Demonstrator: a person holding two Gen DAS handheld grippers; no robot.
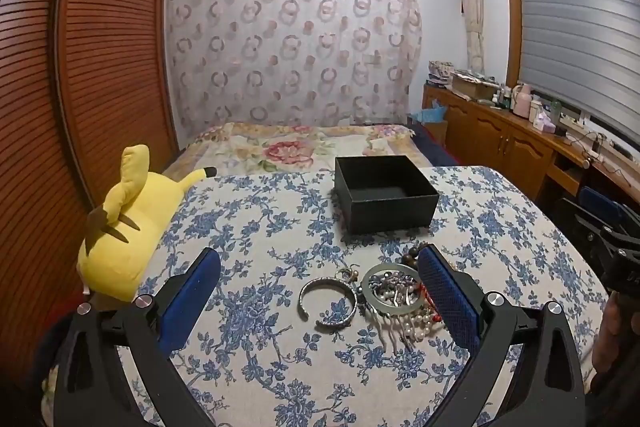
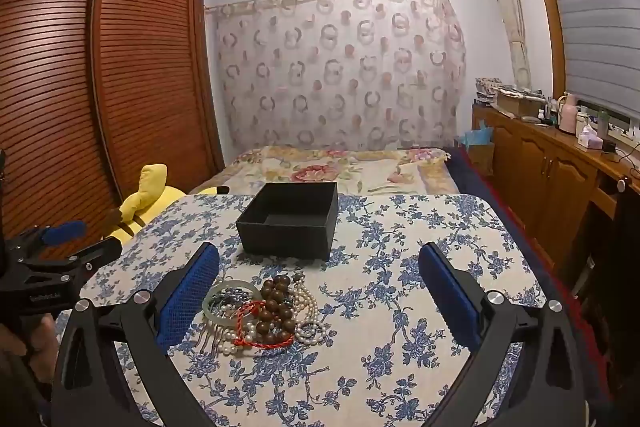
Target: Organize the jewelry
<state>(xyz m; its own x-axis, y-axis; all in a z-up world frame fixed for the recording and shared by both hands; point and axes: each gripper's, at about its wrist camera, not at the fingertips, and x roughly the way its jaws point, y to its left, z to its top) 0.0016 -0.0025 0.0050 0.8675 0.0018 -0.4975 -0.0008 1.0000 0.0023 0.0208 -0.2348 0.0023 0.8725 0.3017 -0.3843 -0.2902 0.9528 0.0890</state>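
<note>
so nothing picked yet: left gripper (image 1: 320,291) and right gripper (image 2: 320,287) both wide, empty. jewelry pile (image 2: 264,315) mid-table near front edge, black box (image 2: 290,223) behind it, empty. suggest: take silver bangle (image 1: 328,301) first, lies apart; pinch one rim, lift clear.

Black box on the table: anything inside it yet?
The black box looks empty: bare dark floor shows in both views. Its near wall hides the front strip of the floor.

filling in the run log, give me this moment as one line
stage: start | left tongs: open, empty | right tongs: open, empty | jewelry pile: on tablecloth | black box: empty
</note>
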